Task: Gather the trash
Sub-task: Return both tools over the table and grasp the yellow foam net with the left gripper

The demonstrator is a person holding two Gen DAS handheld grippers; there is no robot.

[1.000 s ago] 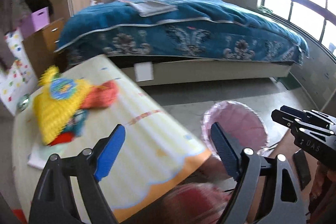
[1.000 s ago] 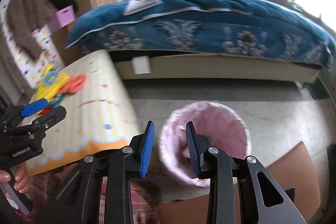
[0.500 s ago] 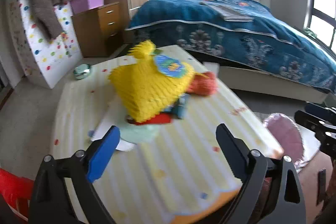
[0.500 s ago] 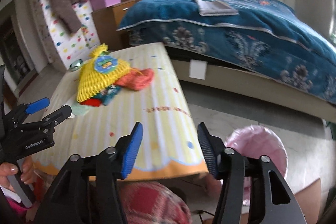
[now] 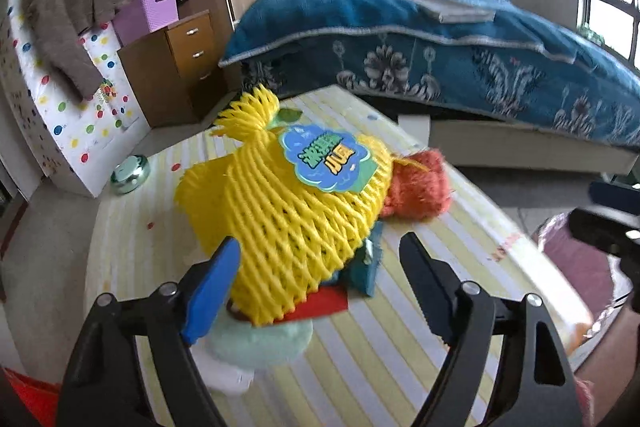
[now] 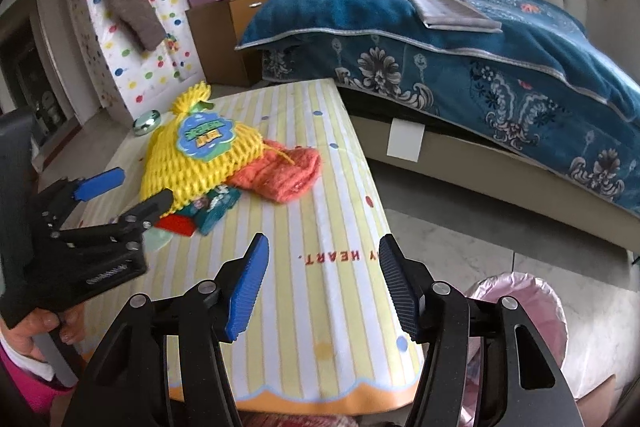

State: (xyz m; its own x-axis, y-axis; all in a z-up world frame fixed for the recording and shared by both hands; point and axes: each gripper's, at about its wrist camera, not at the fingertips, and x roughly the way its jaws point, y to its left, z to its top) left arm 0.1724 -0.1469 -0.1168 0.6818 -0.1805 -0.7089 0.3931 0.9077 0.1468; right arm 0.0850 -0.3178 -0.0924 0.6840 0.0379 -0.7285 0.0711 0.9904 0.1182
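Two grippers over a striped table (image 6: 332,187), neither holding anything. Left gripper (image 5: 316,281) wide but closing, straddling the near edge of the yellow foam net (image 5: 288,219), pads not yet pressing on it. Right gripper (image 6: 320,283) open and empty above bare tablecloth, well right of the pile.

To do the grab well: drop lower, centre the net between the pads, then squeeze gently (soft mesh, likely to crush or slip if pinched only at the fringe). Worth lifting straight up so the red wrapper (image 5: 320,303), teal packet (image 5: 366,275) and pale green scrap (image 5: 260,341) underneath stay put for later. Orange knitted lump (image 6: 280,175) touching the net on its right; probably trash too, hard to say.

Pink-lined bin (image 6: 520,311) on the floor right of the table's near corner; contents not visible from here.
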